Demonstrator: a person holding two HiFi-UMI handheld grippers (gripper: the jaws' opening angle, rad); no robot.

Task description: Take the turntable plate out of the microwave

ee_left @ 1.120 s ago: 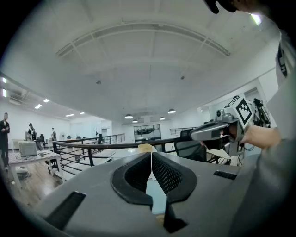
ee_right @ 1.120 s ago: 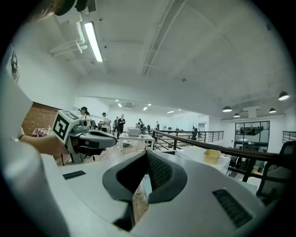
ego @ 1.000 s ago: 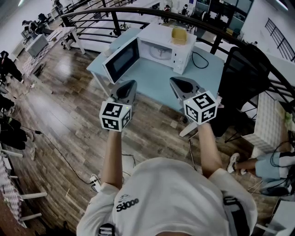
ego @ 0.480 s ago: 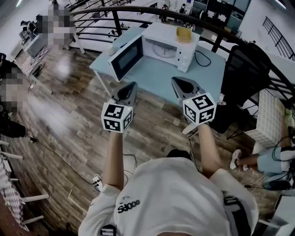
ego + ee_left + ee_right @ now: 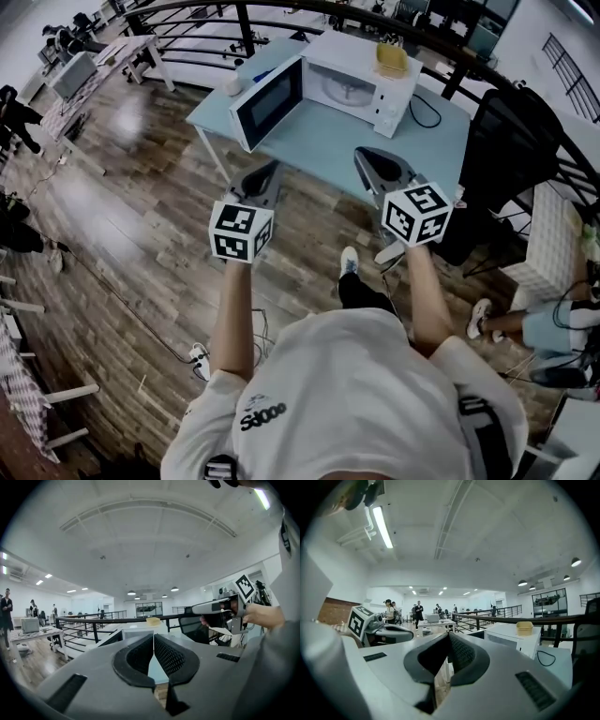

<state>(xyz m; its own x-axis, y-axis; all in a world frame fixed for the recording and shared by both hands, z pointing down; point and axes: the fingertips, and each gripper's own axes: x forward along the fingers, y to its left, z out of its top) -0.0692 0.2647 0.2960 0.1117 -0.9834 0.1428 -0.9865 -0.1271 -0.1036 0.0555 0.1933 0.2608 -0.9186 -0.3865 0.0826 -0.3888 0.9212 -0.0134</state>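
Note:
The white microwave (image 5: 361, 75) stands on a light blue table (image 5: 375, 141) with its door (image 5: 267, 101) swung open to the left. Inside it the pale turntable plate (image 5: 349, 92) lies flat. My left gripper (image 5: 273, 168) and right gripper (image 5: 362, 155) are held side by side in front of the table's near edge, well short of the microwave. Both are shut and empty. In the left gripper view the jaws (image 5: 153, 637) meet, with the microwave (image 5: 136, 631) small beyond them. In the right gripper view the shut gripper (image 5: 449, 637) points past the microwave (image 5: 511, 638).
A yellow bowl (image 5: 392, 59) sits on top of the microwave. A black cable (image 5: 424, 111) lies on the table at its right. A black chair (image 5: 506, 141) stands right of the table, and a dark railing (image 5: 281, 11) runs behind it. Wooden floor (image 5: 141, 206) lies to the left.
The person has stepped toward the table, so the microwave and table sit closer and higher-right in the head view. Both grippers have moved forward together and stayed shut.

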